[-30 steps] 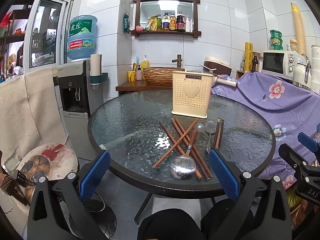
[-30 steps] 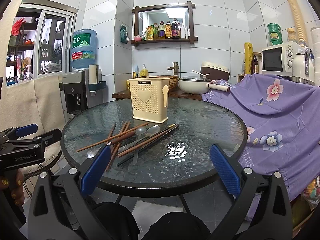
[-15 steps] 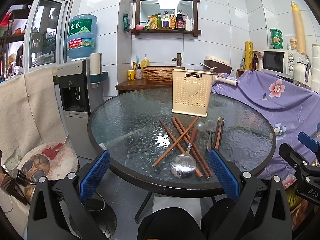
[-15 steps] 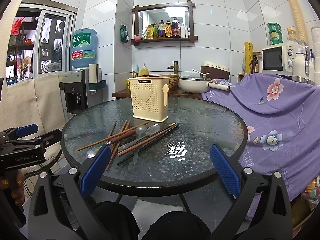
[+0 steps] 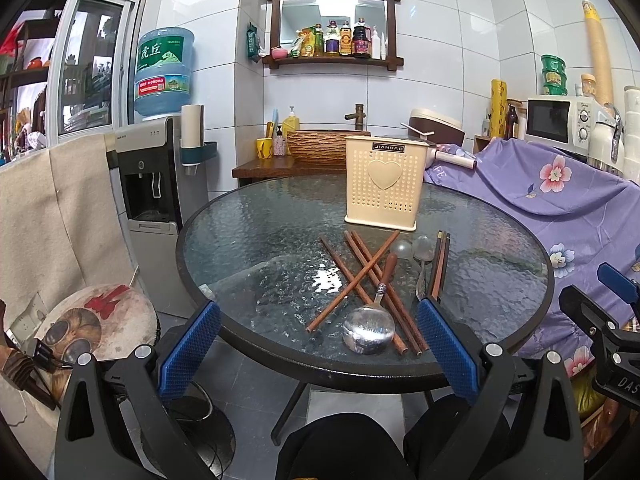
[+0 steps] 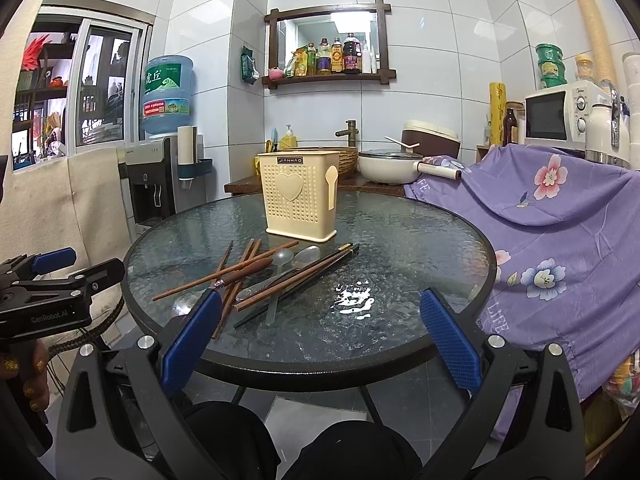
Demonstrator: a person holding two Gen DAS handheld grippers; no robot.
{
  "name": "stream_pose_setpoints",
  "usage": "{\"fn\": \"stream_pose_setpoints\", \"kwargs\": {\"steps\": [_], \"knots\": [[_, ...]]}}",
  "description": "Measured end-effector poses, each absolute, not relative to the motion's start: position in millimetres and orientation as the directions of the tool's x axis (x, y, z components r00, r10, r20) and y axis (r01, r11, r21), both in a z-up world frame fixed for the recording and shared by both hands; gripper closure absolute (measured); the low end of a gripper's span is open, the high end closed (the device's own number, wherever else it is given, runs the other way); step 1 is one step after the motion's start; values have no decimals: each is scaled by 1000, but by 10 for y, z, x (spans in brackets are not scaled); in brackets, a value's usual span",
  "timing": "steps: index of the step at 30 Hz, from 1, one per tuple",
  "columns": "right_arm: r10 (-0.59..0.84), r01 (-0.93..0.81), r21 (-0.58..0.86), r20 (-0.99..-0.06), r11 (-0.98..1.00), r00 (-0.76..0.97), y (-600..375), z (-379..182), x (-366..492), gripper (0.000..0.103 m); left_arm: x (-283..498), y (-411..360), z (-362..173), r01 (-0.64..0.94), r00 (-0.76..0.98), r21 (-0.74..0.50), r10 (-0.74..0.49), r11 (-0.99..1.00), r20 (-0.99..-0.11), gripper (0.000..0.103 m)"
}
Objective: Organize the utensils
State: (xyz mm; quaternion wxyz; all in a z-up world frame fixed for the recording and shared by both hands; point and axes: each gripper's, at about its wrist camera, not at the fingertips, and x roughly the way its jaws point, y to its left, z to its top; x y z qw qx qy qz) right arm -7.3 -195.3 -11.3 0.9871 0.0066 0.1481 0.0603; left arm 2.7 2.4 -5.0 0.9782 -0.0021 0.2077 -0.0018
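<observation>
Nothing has shifted: both hand-held grippers, left (image 5: 318,344) and right (image 6: 320,330), hang released before the table (image 6: 460,344) rim.

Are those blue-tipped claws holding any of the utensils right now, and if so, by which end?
Nothing is held. The left gripper and right gripper are both open and empty; the chopsticks and ladle lie on the glass table.

Bright, even indoor light; white glare patch on glass table (image 5: 256,248); sharp focus; strong fisheye bending, dark corners.
</observation>
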Motion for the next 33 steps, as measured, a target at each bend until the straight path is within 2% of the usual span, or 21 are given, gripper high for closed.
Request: {"fn": "stream_pose_setpoints", "kwargs": {"steps": [26, 33], "knots": [[124, -120, 33, -302, 992, 945, -1944, -171, -59, 6, 37, 30, -73, 3, 909, 3, -2, 1000, -416, 6], [118, -109, 46, -362, 993, 925, -1986, -267, 60, 6, 182, 135, -159, 32, 872, -21, -38, 999, -488, 6]]}}
